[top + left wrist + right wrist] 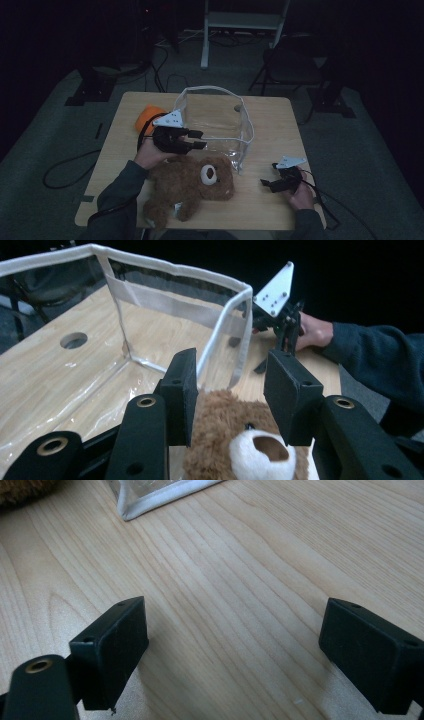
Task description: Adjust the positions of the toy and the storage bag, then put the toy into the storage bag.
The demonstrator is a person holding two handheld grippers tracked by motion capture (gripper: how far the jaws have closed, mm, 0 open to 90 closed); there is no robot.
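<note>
Darkness dims the teddy bear [192, 185] below the open left tool [196, 140].

A: My grippers, quick?

B: Left gripper [196, 140]: black body, two chunky black jaws with flat rectangular pads [182, 395], brass-ringed screw holes along the arms, grey three-cornered plate [170, 119] on top with small screws.

A: Right gripper [266, 184]?

B: Same build, same black pads [112, 647], same grey plate [290, 161].

A: Cables?

B: Black cable [142, 135] trails off each one.

A: Clothing?

B: Dark long sleeves [117, 192], both arms, cuffs at the wrists just behind each gripper.
</note>
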